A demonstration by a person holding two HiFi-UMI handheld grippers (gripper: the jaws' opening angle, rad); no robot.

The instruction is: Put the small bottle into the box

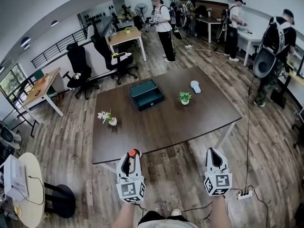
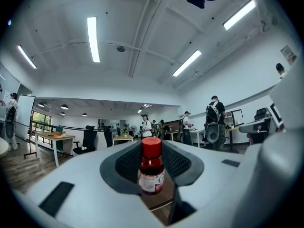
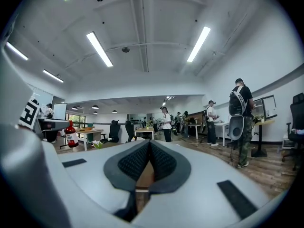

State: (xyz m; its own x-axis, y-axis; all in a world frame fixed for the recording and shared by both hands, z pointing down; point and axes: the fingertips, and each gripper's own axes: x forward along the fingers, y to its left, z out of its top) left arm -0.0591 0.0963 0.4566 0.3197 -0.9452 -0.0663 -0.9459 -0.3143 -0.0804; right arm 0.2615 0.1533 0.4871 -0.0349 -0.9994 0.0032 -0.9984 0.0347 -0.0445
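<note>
The small bottle (image 2: 152,170), dark with a red cap and a white label, stands upright between the pads of my left gripper (image 2: 152,147), which is shut on it. In the head view that gripper (image 1: 130,156) hangs just off the near edge of the dark table (image 1: 161,127), with the red cap (image 1: 132,152) showing at its tip. The box (image 1: 146,94), teal and open, lies on the far half of the table. My right gripper (image 1: 214,152) hovers off the table's near right side. Its jaws (image 3: 149,145) are shut with nothing between them. The bottle (image 3: 70,134) also shows at the left of the right gripper view.
On the table are a small potted plant (image 1: 185,98), a flower pot (image 1: 108,118) near the left edge and a pale object (image 1: 195,86) behind the plant. Office chairs (image 1: 78,70), desks and several standing people (image 1: 164,27) fill the room beyond. A power strip (image 1: 244,194) lies on the floor.
</note>
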